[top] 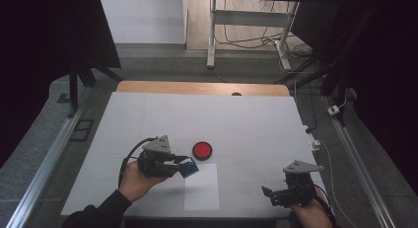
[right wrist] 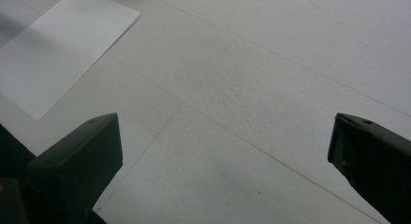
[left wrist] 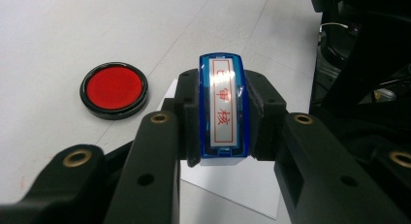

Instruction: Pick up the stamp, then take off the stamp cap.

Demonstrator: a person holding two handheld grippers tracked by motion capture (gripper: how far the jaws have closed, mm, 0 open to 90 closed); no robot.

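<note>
— What sits between the jaws of the left gripper (left wrist: 224, 151)?

— A blue stamp (left wrist: 224, 110), pinched from both sides by the black jaws. It has a translucent blue body and a white label framed in red with red characters running along it. In the high view the left gripper (top: 183, 165) holds the stamp (top: 189, 167) just above the top left corner of the sheet of paper (top: 202, 189).

— And around it?

— Just beside the stamp, toward the middle of the table (top: 148, 119), lies a round ink pad (top: 202, 150): a red disc in a black rim. The left gripper view shows the ink pad (left wrist: 114, 89) flat on the white surface, apart from the stamp, with a corner of the paper (left wrist: 242, 185) under the jaws.

— How is the left hand (top: 135, 181) posed?

— It comes in from the bottom left, dark sleeve behind it, with the gripper pointing right toward the paper.

— The right gripper (top: 270, 194)?

— Its jaws stand wide apart with nothing between them, over bare table. It sits low at the near right edge, well apart from the stamp, pointing left. Its own view shows the paper (right wrist: 58, 54) at upper left.
</note>
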